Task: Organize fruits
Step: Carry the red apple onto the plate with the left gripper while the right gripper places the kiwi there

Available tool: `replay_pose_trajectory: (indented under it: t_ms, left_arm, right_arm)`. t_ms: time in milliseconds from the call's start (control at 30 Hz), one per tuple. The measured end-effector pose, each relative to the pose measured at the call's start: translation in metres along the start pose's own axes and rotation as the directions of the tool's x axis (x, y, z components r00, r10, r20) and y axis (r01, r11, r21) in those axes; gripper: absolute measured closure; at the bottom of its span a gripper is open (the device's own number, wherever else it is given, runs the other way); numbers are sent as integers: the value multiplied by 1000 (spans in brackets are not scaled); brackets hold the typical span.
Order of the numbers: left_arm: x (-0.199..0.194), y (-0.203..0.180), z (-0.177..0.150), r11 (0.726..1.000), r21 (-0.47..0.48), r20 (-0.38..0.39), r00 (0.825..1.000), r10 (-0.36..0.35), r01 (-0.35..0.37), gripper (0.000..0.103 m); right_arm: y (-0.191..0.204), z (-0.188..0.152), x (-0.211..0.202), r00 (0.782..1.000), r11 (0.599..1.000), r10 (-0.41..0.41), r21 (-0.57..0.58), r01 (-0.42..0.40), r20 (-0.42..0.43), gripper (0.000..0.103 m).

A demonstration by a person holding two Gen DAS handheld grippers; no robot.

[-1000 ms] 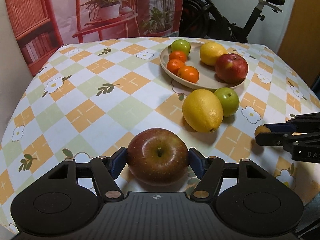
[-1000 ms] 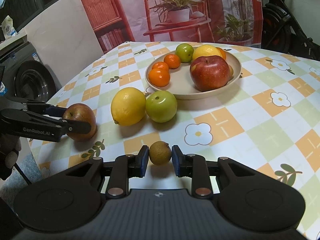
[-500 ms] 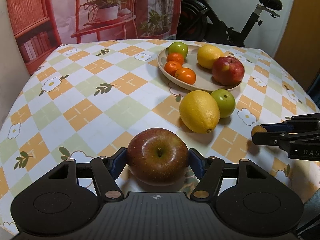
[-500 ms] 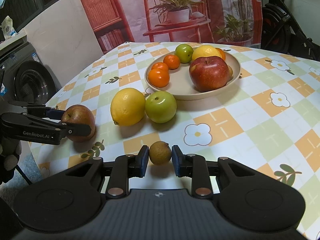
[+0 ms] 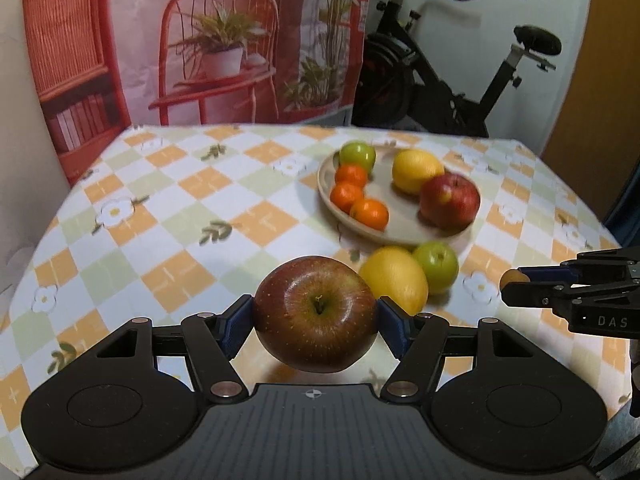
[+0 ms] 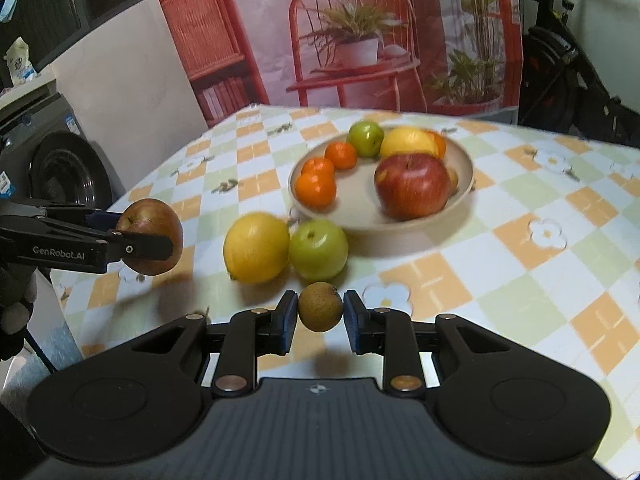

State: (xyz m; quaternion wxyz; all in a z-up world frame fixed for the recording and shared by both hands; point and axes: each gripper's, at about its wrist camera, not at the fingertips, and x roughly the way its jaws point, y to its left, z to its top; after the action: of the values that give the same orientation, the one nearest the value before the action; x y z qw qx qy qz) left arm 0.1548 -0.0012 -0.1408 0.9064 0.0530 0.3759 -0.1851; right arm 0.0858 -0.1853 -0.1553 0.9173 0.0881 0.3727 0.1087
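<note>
My left gripper (image 5: 316,322) is shut on a dark red apple (image 5: 316,314), held clear above the tablecloth; the same apple (image 6: 150,236) shows at the left of the right wrist view. My right gripper (image 6: 320,314) is shut on a small brown round fruit (image 6: 320,306), also lifted off the table. A beige plate (image 5: 384,234) at the far right of the table holds a red apple (image 5: 450,200), a lemon (image 5: 416,170), a green apple (image 5: 357,157) and three tangerines (image 5: 352,196). In front of the plate lie a lemon (image 6: 256,247) and a green apple (image 6: 318,248).
The table has a checked flowered cloth (image 5: 180,216); its left edge drops off beside a pale wall. A washing machine (image 6: 60,164) stands left of the table. An exercise bike (image 5: 460,80) and a printed backdrop stand behind it.
Both grippers have risen with their fruit: the dark red apple and the small brown fruit now hang above the cloth. The view of the left gripper has tilted up toward the plate.
</note>
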Motion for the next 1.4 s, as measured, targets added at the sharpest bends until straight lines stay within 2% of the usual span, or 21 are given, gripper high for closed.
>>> replay_pose_trajectory:
  t_ms: [500,733,1033,1400]
  left_arm:
    - [-22,-17,61,997,73,153,988,-23,11,34]
    - [-20,-24,89,998,65,201,979,-35,23,34]
    - [10,-33,97,995,92,161,985,-62,48,34]
    - [69,-34,104,991,110,76,993,-89,81,34]
  right_arm:
    - [-7,68,-41,984,994,-68,-69,80,165,75]
    - [-15,100,-48,973,992,-85,-72,102,213,75]
    - [-26,107,-26,980,991,-87,-85,103,181,75]
    - [-66,103,17,990,996,-81,-32,86,117,75]
